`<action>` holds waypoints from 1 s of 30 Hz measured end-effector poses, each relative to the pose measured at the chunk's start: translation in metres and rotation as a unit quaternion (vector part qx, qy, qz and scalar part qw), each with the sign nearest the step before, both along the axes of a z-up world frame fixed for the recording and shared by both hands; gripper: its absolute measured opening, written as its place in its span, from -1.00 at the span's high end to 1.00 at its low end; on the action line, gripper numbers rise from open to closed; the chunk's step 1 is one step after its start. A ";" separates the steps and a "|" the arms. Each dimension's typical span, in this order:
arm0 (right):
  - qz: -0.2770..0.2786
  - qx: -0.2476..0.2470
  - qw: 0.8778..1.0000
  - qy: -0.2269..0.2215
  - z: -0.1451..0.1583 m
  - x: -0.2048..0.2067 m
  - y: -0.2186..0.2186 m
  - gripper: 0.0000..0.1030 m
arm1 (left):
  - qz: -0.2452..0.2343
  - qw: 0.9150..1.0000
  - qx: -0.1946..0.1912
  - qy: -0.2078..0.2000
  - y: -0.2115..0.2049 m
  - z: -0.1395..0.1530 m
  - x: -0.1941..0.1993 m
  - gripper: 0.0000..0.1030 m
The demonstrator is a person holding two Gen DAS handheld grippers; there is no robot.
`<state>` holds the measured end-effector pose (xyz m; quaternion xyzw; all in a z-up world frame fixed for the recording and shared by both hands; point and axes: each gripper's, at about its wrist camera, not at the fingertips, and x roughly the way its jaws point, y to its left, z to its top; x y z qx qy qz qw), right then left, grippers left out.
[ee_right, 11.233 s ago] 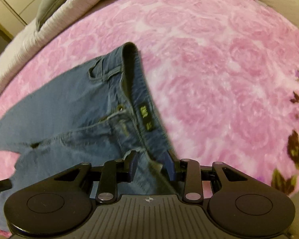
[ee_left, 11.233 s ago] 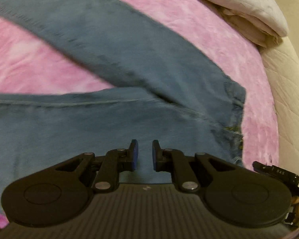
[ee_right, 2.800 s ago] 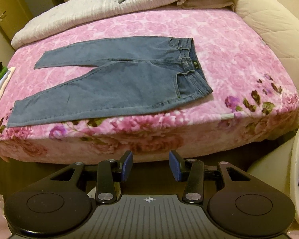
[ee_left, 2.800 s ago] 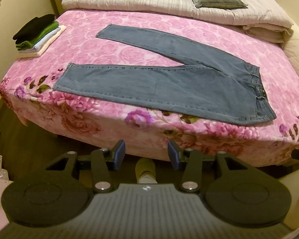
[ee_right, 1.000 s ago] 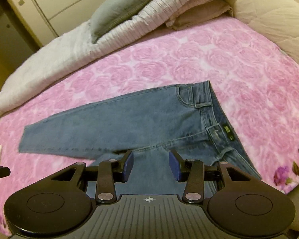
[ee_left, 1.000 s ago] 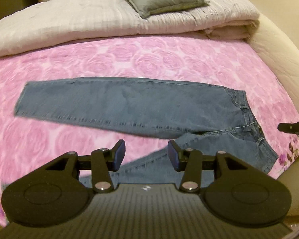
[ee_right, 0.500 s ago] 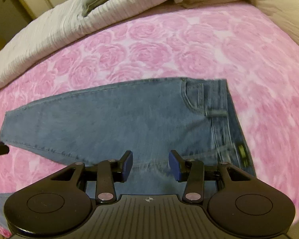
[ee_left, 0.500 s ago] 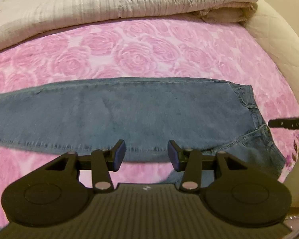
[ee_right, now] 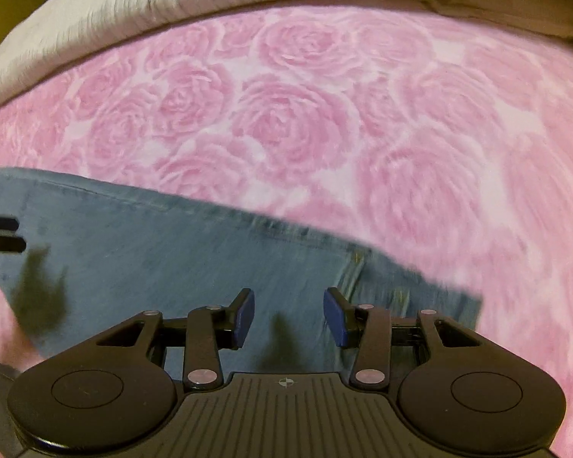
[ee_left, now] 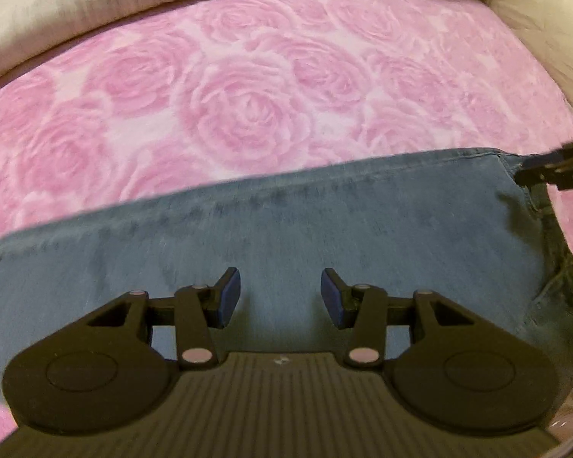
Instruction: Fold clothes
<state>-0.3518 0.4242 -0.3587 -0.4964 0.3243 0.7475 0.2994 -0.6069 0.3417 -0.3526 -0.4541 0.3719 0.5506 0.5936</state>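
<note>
A pair of blue jeans (ee_left: 324, 229) lies flat on the pink rose-patterned bedspread (ee_left: 248, 107). In the left wrist view my left gripper (ee_left: 280, 293) hangs open above the far trouser leg, nothing between its blue pads. The tip of the other gripper (ee_left: 554, 173) shows at the right edge, near the waistband. In the right wrist view my right gripper (ee_right: 288, 315) is open over the jeans (ee_right: 152, 252) close to the waistband and pocket seam (ee_right: 357, 263), holding nothing. The picture is blurred by motion.
A folded pale quilt (ee_left: 133, 4) lies across the far side of the bed, seen too in the right wrist view as grey ribbed bedding (ee_right: 172, 4). A cream padded bed edge (ee_left: 546, 19) curves along the right. Bare pink bedspread (ee_right: 439, 152) stretches beyond the jeans.
Both grippers have come down and forward over the bed, so the jeans now fill the lower part of each view. Their jaws have kept the same gap.
</note>
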 end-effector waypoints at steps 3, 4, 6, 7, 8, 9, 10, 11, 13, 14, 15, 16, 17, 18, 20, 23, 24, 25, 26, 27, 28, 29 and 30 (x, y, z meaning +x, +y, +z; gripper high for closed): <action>0.061 -0.001 0.998 0.014 -0.016 -0.009 0.024 0.14 | -0.026 1.000 0.004 0.005 0.023 -0.013 -0.007 0.18; 0.086 -0.002 0.996 0.022 -0.019 -0.012 0.030 0.14 | -0.038 0.999 0.007 0.008 0.029 -0.016 -0.010 0.18; 0.127 -0.005 0.992 0.018 -0.028 -0.017 0.039 0.13 | -0.064 0.998 0.011 0.015 0.042 -0.023 -0.016 0.17; 0.147 -0.002 0.989 0.009 -0.032 -0.019 0.043 0.13 | -0.080 0.997 0.009 0.021 0.048 -0.025 -0.019 0.17; 0.166 0.001 0.986 0.001 -0.035 -0.021 0.045 0.13 | -0.097 0.995 0.006 0.028 0.053 -0.027 -0.021 0.16; 0.182 0.002 0.983 -0.007 -0.038 -0.021 0.048 0.13 | -0.115 0.993 0.002 0.037 0.058 -0.029 -0.024 0.16; 0.196 0.002 0.981 -0.014 -0.041 -0.021 0.051 0.13 | -0.133 0.990 0.000 0.046 0.060 -0.031 -0.027 0.16; 0.207 -0.001 0.978 -0.019 -0.043 -0.021 0.054 0.13 | -0.151 0.987 -0.001 0.055 0.062 -0.032 -0.029 0.14; 0.226 -0.010 0.974 -0.021 -0.047 -0.021 0.057 0.12 | -0.183 0.980 -0.010 0.072 0.065 -0.037 -0.035 0.07; 0.235 -0.015 0.972 -0.021 -0.049 -0.021 0.058 0.12 | -0.196 0.977 -0.017 0.080 0.066 -0.041 -0.038 0.05; 0.244 -0.019 0.969 -0.021 -0.050 -0.021 0.059 0.12 | -0.207 0.974 -0.026 0.085 0.066 -0.046 -0.041 0.04; 0.253 -0.022 0.967 -0.022 -0.051 -0.022 0.060 0.12 | -0.214 0.973 -0.031 0.082 0.066 -0.049 -0.045 0.00; 0.262 -0.024 0.964 -0.023 -0.051 -0.022 0.059 0.12 | -0.220 0.972 -0.035 0.077 0.065 -0.053 -0.048 0.00; 0.271 -0.026 0.962 -0.025 -0.051 -0.023 0.059 0.14 | -0.223 0.972 -0.033 0.071 0.063 -0.054 -0.051 0.00; 0.278 -0.032 0.960 -0.034 -0.051 -0.027 0.058 0.41 | -0.228 0.972 -0.022 0.057 0.059 -0.054 -0.055 0.25; 0.286 -0.027 0.956 -0.051 -0.046 -0.029 0.053 0.71 | -0.242 0.968 -0.007 0.059 0.048 -0.048 -0.050 0.83; 0.290 -0.018 0.955 -0.055 -0.042 -0.029 0.049 0.74 | -0.250 0.965 0.002 0.074 0.043 -0.044 -0.046 0.86; 0.294 -0.005 0.954 -0.060 -0.038 -0.028 0.044 0.74 | -0.251 0.964 0.012 0.084 0.037 -0.040 -0.043 0.88; 0.297 0.012 0.952 -0.066 -0.031 -0.027 0.037 0.75 | -0.240 0.966 0.024 0.088 0.032 -0.033 -0.041 0.87; 0.296 0.031 0.952 -0.070 -0.023 -0.026 0.029 0.75 | -0.225 0.969 0.037 0.091 0.027 -0.024 -0.040 0.86; 0.291 0.049 0.953 -0.073 -0.015 -0.024 0.022 0.75 | -0.207 0.972 0.052 0.095 0.020 -0.014 -0.038 0.85; 0.283 0.069 0.954 -0.075 -0.005 -0.020 0.013 0.75 | -0.192 0.974 0.069 0.101 0.011 -0.003 -0.034 0.85; 0.276 0.093 0.953 -0.077 0.006 -0.017 0.002 0.75 | -0.179 0.974 0.086 0.108 0.002 0.009 -0.028 0.85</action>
